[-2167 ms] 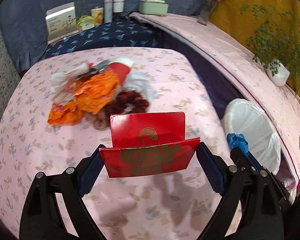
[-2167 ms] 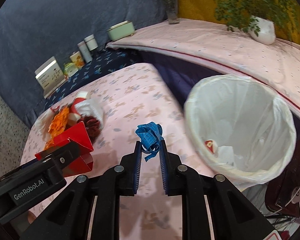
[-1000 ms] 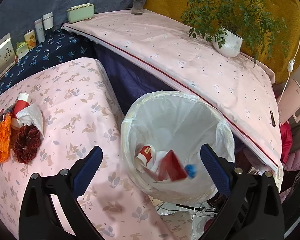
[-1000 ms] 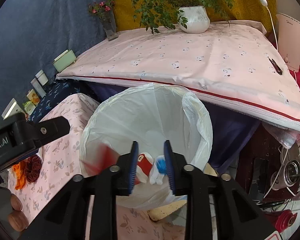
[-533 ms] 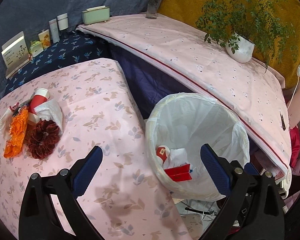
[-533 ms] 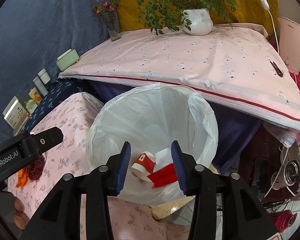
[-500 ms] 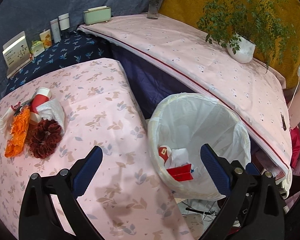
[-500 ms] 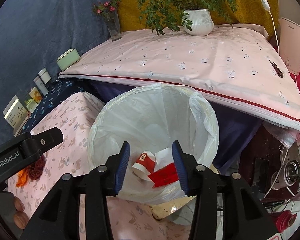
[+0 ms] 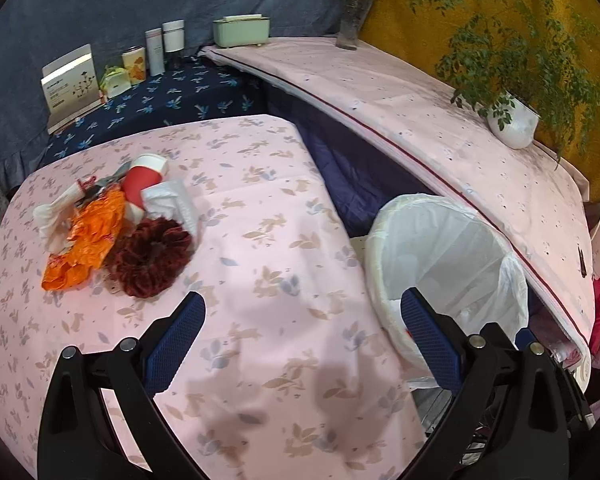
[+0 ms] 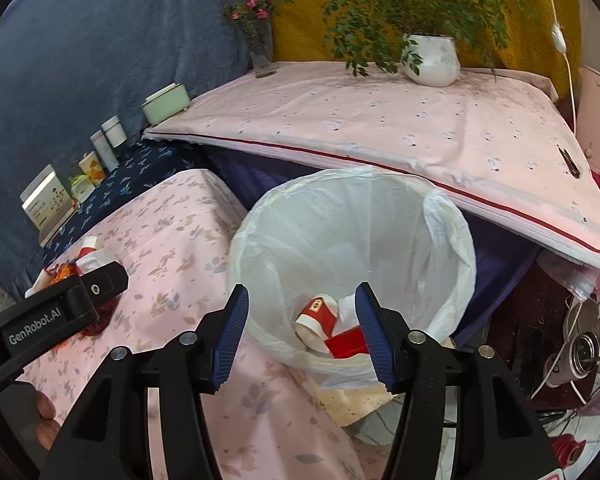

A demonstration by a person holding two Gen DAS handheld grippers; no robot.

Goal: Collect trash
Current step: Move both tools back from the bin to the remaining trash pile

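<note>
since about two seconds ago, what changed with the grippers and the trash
The left gripper let go of the folded red card and the right gripper dropped its blue scrap; the card now lies in the white-lined bin. The right jaws have just been opening, nothing between them. The orange-and-red trash pile stayed on the table.

Left gripper (image 9: 303,332) gapes empty; right gripper (image 10: 300,330) has just been opening, empty.

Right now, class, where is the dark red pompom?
In the left wrist view the pompom lies on the pink table, left of the bin, touching the orange wrapper and white tissue.
</note>
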